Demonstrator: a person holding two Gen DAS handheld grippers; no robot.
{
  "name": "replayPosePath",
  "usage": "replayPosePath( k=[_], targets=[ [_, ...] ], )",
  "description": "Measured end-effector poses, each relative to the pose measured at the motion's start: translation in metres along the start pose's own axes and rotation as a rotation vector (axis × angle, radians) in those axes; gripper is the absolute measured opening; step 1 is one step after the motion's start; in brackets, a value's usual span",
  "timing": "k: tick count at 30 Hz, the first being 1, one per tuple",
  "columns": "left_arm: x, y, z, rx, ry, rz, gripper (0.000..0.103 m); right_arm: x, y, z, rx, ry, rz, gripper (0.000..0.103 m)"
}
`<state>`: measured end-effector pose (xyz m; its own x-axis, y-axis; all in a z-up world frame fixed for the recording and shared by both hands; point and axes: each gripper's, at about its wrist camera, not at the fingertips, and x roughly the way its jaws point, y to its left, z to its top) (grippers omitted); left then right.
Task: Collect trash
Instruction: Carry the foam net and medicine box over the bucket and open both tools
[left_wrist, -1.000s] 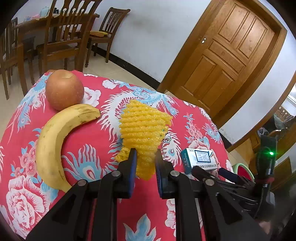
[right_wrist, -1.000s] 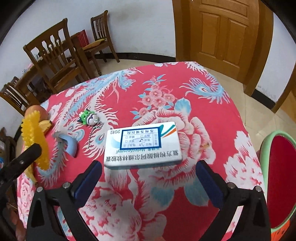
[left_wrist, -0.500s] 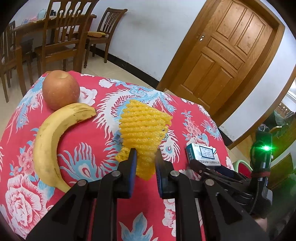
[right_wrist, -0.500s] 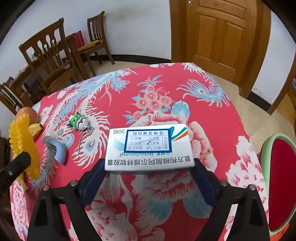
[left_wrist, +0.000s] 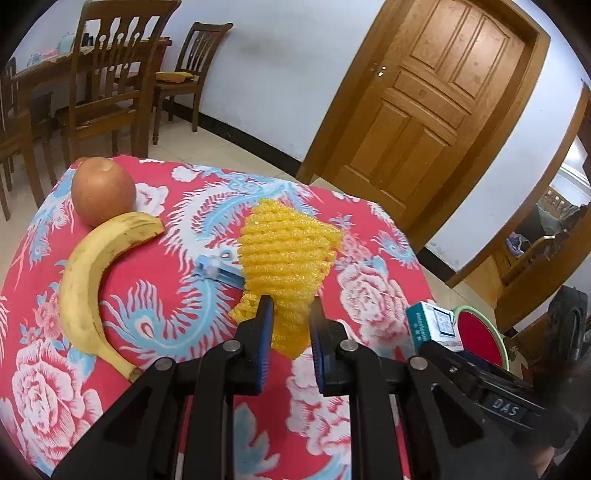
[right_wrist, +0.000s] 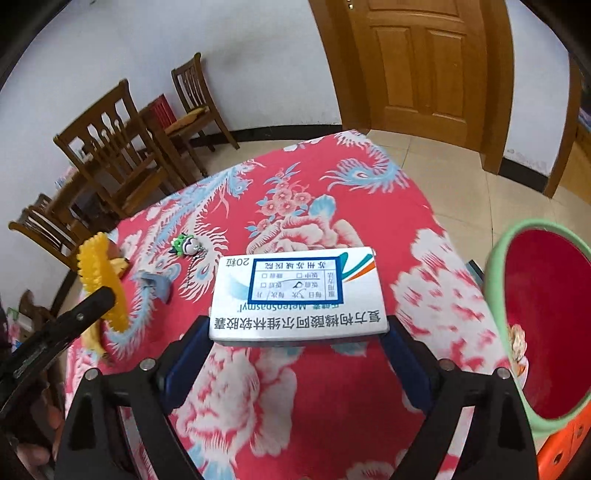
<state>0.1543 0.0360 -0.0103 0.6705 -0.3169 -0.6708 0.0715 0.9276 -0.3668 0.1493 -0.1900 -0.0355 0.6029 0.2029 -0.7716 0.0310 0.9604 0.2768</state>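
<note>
My left gripper (left_wrist: 291, 317) is shut on the lower end of a yellow foam fruit net (left_wrist: 288, 251), which hangs above the red flowered tablecloth (left_wrist: 155, 266). The same net (right_wrist: 99, 280) shows at the left of the right wrist view. My right gripper (right_wrist: 297, 332) is shut on a white and blue medicine box (right_wrist: 299, 291), gripped by its two short ends and held clear of the cloth. That box (left_wrist: 436, 325) also appears at the right of the left wrist view. A bin with a green rim (right_wrist: 495, 280) and red inside stands just right of the box.
A banana (left_wrist: 88, 280) and an apple (left_wrist: 103, 190) lie at the table's left. A small blue clip (left_wrist: 218, 271) and a green keychain toy (right_wrist: 186, 245) rest on the cloth. Wooden chairs (right_wrist: 118, 155) and a wooden door (left_wrist: 424, 122) stand beyond the table.
The right jaws closed on the medicine box and lifted it off the cloth toward the bin at the right. The left gripper raised the net, uncovering the blue clip.
</note>
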Motion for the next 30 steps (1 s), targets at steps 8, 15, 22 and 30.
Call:
replayPosePath(
  k=[8, 15, 22, 30],
  targets=[
    [-0.004, -0.026, -0.009, 0.037, 0.016, -0.029, 0.019, -0.044, -0.030, -0.012, 0.084, -0.065, 0.029, 0.092],
    [-0.002, -0.063, -0.016, 0.089, 0.032, -0.074, 0.019, -0.074, -0.059, -0.020, 0.149, -0.106, 0.026, 0.092],
    [0.003, -0.103, -0.026, 0.148, 0.067, -0.116, 0.019, -0.095, -0.096, -0.028, 0.210, -0.139, 0.005, 0.092],
    [0.014, -0.149, -0.038, 0.219, 0.109, -0.149, 0.019, -0.110, -0.145, -0.038, 0.298, -0.160, -0.028, 0.092]
  ],
)
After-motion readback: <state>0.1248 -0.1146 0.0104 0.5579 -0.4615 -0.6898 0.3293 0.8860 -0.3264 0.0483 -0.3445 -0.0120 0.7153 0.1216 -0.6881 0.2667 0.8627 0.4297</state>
